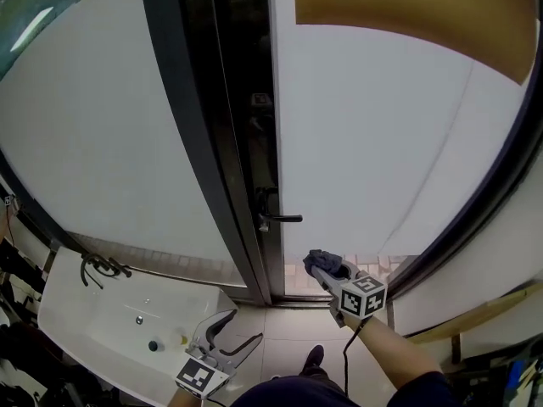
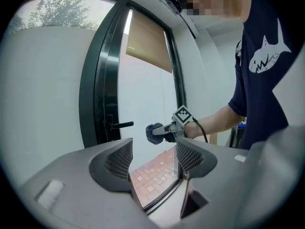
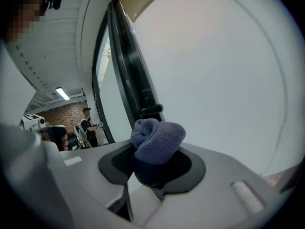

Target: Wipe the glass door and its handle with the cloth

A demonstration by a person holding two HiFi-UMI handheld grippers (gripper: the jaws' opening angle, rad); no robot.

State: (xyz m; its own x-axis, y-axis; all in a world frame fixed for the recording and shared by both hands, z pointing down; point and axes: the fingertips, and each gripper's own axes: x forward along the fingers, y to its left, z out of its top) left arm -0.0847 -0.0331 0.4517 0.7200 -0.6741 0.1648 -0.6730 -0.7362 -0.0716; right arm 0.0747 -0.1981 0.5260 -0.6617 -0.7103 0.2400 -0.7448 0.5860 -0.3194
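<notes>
The glass door (image 1: 382,134) stands in a black frame, with its black lever handle (image 1: 280,218) at the frame's edge. My right gripper (image 1: 321,271) is shut on a bunched blue-grey cloth (image 1: 322,262), held a little below and to the right of the handle, close to the glass. In the right gripper view the cloth (image 3: 157,144) fills the jaws, with the handle (image 3: 151,111) just behind it. My left gripper (image 1: 227,335) hangs low at the bottom left, open and holding nothing. From the left gripper view the handle (image 2: 120,125) and the cloth (image 2: 155,132) show beyond its jaws.
A white counter (image 1: 93,325) with a sink and black tap (image 1: 102,267) lies at the lower left. The dark door frame (image 1: 212,134) runs up the middle. A tan roller blind (image 1: 424,11) covers the glass top. Tiled floor (image 1: 297,325) lies below. People stand far off (image 3: 88,125).
</notes>
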